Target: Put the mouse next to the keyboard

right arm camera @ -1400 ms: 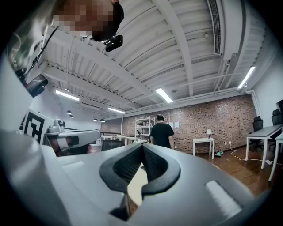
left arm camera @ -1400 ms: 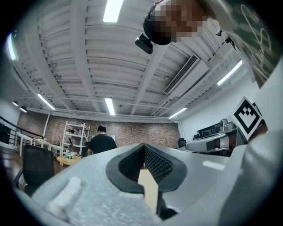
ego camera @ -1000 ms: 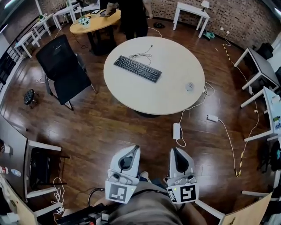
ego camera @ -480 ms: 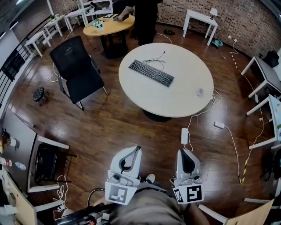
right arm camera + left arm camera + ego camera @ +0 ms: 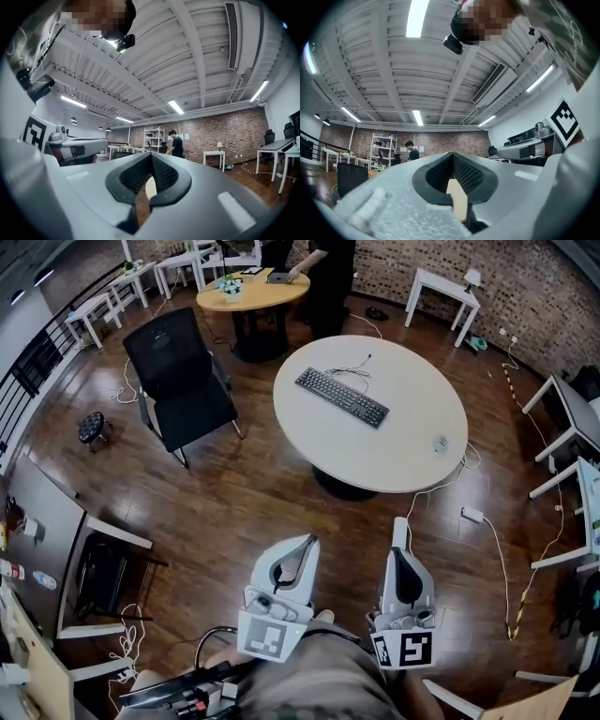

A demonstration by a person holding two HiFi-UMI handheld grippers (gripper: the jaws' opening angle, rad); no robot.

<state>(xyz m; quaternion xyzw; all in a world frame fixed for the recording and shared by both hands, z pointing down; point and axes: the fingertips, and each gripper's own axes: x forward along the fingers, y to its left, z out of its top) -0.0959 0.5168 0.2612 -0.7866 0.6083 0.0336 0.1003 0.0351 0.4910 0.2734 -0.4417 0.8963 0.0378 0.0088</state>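
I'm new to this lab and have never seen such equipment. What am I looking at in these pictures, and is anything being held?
No robot here: a person carries a hand-held tool in each hand, the left gripper and the right gripper, each with two jaws and a marker cube. One picture comes from a camera on the person's head, looking down at the floor and a round table. The other two come from cameras riding on the grippers; tilted upward, they show mostly ceiling and the brick wall. On the table lie a black keyboard and, well apart near the right edge, a small pale mouse. Both pairs of jaws are together and hold nothing.
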